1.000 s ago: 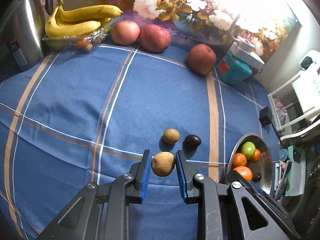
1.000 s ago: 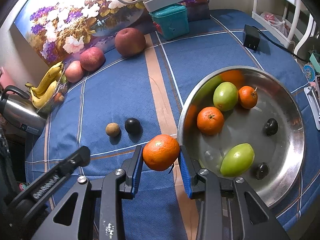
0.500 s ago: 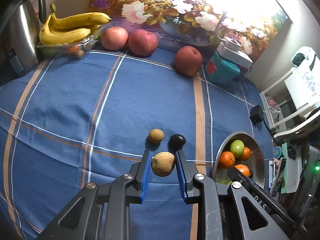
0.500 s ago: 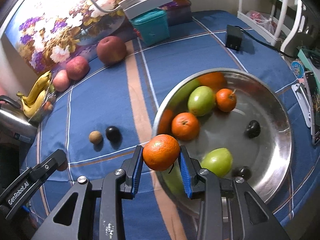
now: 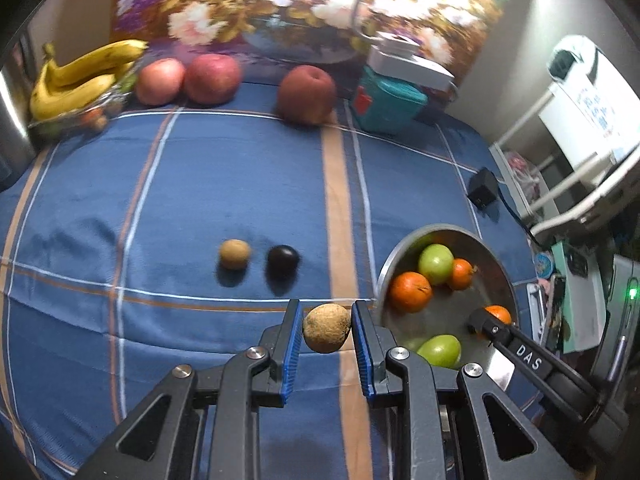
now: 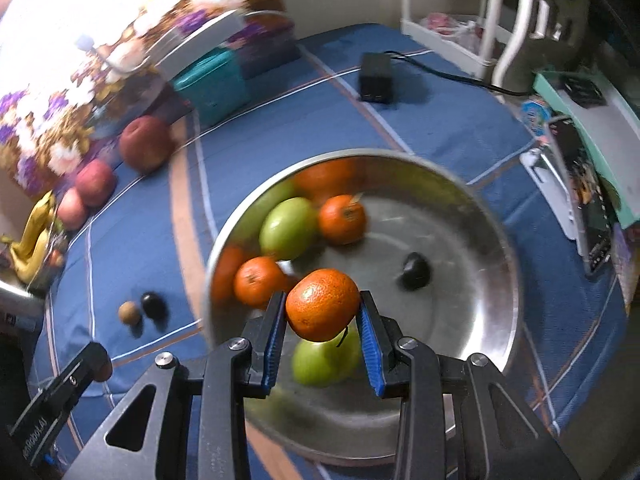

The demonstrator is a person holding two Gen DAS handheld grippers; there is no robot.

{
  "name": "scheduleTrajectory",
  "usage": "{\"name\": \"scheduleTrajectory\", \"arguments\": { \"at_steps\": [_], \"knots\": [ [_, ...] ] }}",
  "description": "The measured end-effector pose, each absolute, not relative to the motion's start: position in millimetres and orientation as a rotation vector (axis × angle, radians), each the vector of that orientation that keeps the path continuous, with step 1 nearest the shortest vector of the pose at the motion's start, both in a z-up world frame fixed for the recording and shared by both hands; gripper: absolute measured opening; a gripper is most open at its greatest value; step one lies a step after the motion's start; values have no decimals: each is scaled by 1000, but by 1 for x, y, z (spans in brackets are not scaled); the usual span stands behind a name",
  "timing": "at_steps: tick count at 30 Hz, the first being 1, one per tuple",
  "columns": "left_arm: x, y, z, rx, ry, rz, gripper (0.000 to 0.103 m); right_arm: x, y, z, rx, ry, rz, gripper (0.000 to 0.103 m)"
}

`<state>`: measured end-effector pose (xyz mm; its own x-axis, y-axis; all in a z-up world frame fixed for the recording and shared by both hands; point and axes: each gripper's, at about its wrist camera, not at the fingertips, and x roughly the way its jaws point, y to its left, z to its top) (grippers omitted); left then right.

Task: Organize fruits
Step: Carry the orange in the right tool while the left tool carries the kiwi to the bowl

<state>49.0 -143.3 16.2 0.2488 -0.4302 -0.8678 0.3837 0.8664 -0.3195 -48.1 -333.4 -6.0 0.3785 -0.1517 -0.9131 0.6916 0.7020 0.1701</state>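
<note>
My left gripper (image 5: 325, 330) is shut on a small brown round fruit (image 5: 327, 328), held above the blue cloth just left of the steel bowl (image 5: 496, 268). My right gripper (image 6: 322, 312) is shut on an orange (image 6: 323, 305) and holds it over the steel bowl (image 6: 480, 320). The bowl holds two green fruits (image 6: 289, 229), two oranges (image 6: 343, 219) and a dark fruit (image 6: 416, 271). A brown fruit (image 5: 235, 254) and a dark fruit (image 5: 283, 261) lie on the cloth left of the bowl.
At the back are bananas (image 5: 80, 76), two red apples (image 5: 212, 78), a darker apple (image 5: 306, 94) and a teal box (image 5: 386, 100). A black adapter (image 6: 375, 76) with cable lies behind the bowl. A kettle (image 5: 12, 120) stands far left.
Both grippers moved right with their fruits. The right gripper went from the bowl's left rim to over its middle. The left gripper came close to the bowl's left rim.
</note>
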Motion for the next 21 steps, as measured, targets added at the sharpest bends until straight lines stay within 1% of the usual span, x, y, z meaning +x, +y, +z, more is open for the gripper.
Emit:
{"name": "scheduleTrajectory", "arguments": {
  "at_steps": [13, 21],
  "knots": [
    [25, -191, 7, 74, 1159, -686, 27, -73, -361, -2, 653, 989, -657, 37],
    [20, -208, -2, 111, 1127, -739, 27, -64, -355, -9, 643, 1006, -619, 37]
  ]
}}
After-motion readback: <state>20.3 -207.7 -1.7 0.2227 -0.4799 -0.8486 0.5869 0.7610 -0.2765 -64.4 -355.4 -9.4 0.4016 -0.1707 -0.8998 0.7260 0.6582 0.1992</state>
